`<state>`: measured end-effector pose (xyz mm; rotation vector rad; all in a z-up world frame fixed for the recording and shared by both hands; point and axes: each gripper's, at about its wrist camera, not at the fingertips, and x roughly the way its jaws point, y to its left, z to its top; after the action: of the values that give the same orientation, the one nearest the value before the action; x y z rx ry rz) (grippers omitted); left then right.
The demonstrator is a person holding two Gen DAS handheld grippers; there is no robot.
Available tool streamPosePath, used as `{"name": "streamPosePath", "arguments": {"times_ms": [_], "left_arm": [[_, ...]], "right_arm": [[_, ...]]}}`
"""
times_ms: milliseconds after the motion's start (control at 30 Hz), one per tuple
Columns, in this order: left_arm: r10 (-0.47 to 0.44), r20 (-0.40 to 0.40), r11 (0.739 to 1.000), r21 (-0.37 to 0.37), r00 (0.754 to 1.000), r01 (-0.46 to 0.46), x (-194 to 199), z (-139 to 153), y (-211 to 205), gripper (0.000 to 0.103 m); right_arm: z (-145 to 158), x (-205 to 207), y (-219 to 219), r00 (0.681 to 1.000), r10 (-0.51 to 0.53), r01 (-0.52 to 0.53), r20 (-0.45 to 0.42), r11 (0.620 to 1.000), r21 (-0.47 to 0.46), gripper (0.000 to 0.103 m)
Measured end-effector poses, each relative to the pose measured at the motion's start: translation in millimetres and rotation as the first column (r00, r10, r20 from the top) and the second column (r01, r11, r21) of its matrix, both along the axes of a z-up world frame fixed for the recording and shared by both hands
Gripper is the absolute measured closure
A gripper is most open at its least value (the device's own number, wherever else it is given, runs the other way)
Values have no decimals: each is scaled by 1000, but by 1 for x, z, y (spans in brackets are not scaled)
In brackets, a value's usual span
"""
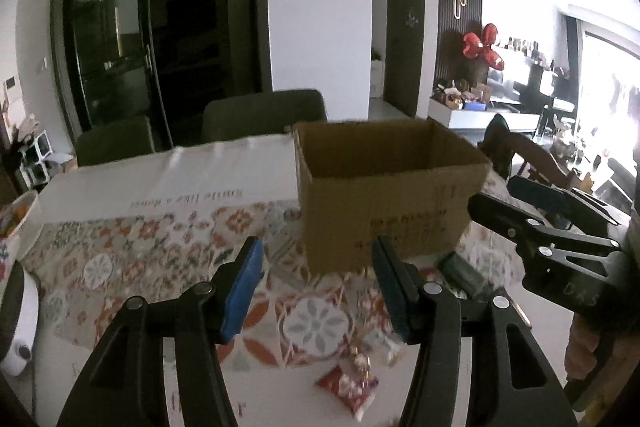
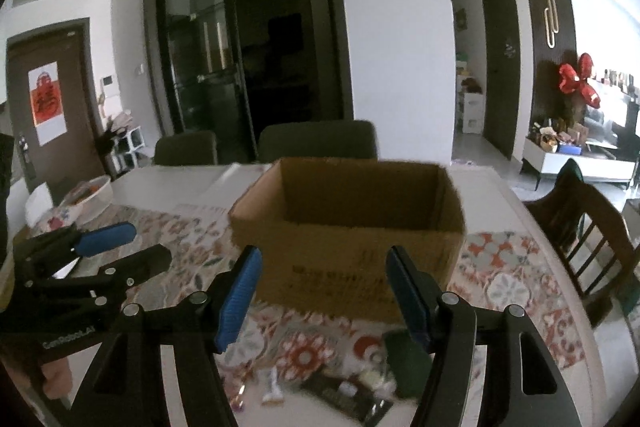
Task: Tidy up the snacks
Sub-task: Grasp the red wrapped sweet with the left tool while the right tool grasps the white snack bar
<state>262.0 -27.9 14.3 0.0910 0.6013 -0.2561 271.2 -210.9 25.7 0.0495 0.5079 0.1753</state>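
Observation:
An open brown cardboard box (image 1: 384, 195) (image 2: 352, 227) stands on the patterned tablecloth, just beyond both grippers. My left gripper (image 1: 316, 251) is open with nothing between its blue pads. It shows at the left of the right wrist view (image 2: 148, 242). My right gripper (image 2: 323, 259) is open and holds nothing. It shows at the right edge of the left wrist view (image 1: 496, 193). Loose snacks lie in front of the box: a red packet (image 1: 352, 383), a dark green packet (image 1: 464, 271) (image 2: 404, 359), a dark flat packet (image 2: 348, 395) and a small pale wrapper (image 2: 272, 387).
Two dark chairs (image 2: 316, 141) stand behind the table's far edge. A wooden chair (image 2: 592, 239) is at the right side. A white bowl (image 2: 90, 195) with items sits at the far left, and a white round appliance (image 1: 18, 311) sits at the near left.

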Motion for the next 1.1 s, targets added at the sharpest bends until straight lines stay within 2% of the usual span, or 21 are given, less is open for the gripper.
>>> {"name": "streamPosePath", "arguments": {"times_ms": [200,400,500,700,1100], "left_arm": [[38,-33,999,28,999,-37,-22,-21,8,47],[49,-118,999,9,992,-48,-35,-51,14,48],[46,-166,999,-7,985,-48,-36,-68,15,48],[39,-246,998,-31,969,-48,-30,-95,15,55],[22,-322,998,-51,946,-40,-16,-126,4,62]], "right_arm": [[-23,-14,9,997,41,-42,-62,999,-6,38],[-48,-21,18,988,91,-95,-125,995,-25,42],[-62,-23,25,980,112,-117,-164,993,-22,45],[-89,-21,33,960,148,-155,-239,988,-13,53],[-128,-6,45,916,193,-205,-350,979,5,64]]}}
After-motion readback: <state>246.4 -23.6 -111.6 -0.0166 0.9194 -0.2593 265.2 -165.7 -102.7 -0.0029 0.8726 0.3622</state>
